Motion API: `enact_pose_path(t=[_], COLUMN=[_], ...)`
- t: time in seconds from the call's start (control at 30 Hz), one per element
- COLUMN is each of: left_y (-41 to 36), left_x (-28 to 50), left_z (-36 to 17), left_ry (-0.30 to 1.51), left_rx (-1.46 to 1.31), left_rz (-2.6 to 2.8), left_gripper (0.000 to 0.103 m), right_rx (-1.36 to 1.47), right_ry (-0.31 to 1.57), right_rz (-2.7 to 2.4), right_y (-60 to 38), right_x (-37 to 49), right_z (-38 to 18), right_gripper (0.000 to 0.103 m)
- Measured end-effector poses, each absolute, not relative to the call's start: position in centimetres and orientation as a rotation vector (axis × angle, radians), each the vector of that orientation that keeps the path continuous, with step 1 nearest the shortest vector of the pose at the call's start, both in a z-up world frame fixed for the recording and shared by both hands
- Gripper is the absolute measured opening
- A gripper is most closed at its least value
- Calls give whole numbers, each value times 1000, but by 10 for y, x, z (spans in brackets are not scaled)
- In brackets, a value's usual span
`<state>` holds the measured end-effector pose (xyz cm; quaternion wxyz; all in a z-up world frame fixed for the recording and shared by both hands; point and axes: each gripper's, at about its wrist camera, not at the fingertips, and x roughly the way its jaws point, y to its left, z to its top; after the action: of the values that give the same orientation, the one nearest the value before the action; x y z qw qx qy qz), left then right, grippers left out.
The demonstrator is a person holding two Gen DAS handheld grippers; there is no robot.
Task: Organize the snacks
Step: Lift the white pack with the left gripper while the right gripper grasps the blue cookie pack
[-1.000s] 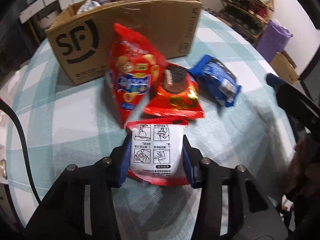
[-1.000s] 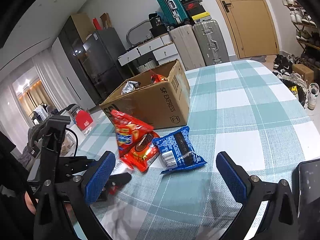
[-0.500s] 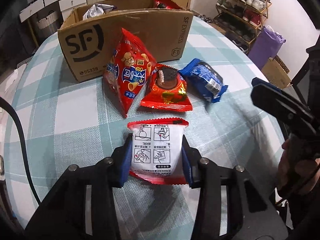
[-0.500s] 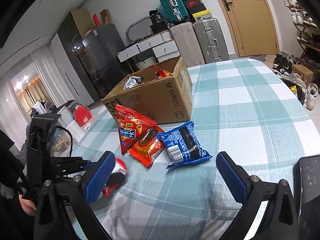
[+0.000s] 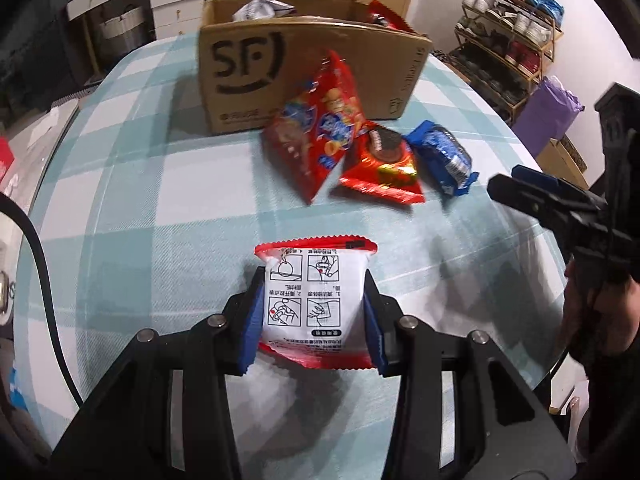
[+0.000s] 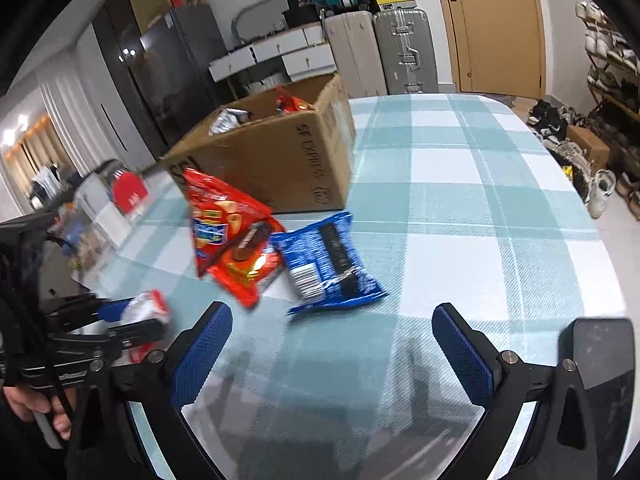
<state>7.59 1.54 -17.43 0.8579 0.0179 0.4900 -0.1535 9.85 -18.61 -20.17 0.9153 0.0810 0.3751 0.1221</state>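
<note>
Gripping a white-and-red snack packet, left fingers face the SF box at 12 o'clock; right fingers spread wide.

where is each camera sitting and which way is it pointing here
Left wrist: on the left tool, looking along its fingers, shut on a white-and-red packet, toward the cardboard box; the right tool and its hand show at right.
Right wrist: on the open right tool, facing the same box; the left tool shows at left.
Shared: box, blue packet.
</note>
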Motion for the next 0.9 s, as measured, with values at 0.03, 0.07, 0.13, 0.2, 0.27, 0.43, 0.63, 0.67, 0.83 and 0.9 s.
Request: enact_pose_path(t=[0.03, 0.07, 0.13, 0.2, 0.27, 0.43, 0.63, 0.67, 0.83, 0.9], left_y=[21, 24, 35, 45, 51, 64, 71, 70, 68, 67], left_x=[75, 75, 75, 75, 76, 75, 82, 82, 79, 78], left_z=[-175, -176, -178, -179, -180, -184, -189, -189, -189, -189], left_ry=[1029, 1029, 1034, 1036, 1035, 1041, 1051, 1050, 1048, 1050], left_rx=[32, 24, 6, -6, -18, -37, -74, -72, -60, -63], left_rz=[-316, -309, -296, -278, -267, -246, -229, -231, -238, -239], left_gripper=[40, 40, 40, 40, 40, 40, 40, 40, 40, 40], right_rx=[157, 149, 109, 56, 25, 10, 25, 22, 3, 49], right_ry=[787, 796, 817, 830, 840, 900, 906, 902, 849, 827], right_rz=[248, 248, 261, 244, 233, 238, 254, 254, 246, 248], right_y=[-186, -185, -178, -171, -165, -157, -155, -154, -157, -167], right_x=[105, 109, 120, 129, 140, 160, 166, 165, 150, 144], right_z=[-204, -205, -207, -210, -212, -223, -219, -219, -213, -205], right_gripper=[102, 102, 102, 98, 82, 74, 47, 47, 46, 46])
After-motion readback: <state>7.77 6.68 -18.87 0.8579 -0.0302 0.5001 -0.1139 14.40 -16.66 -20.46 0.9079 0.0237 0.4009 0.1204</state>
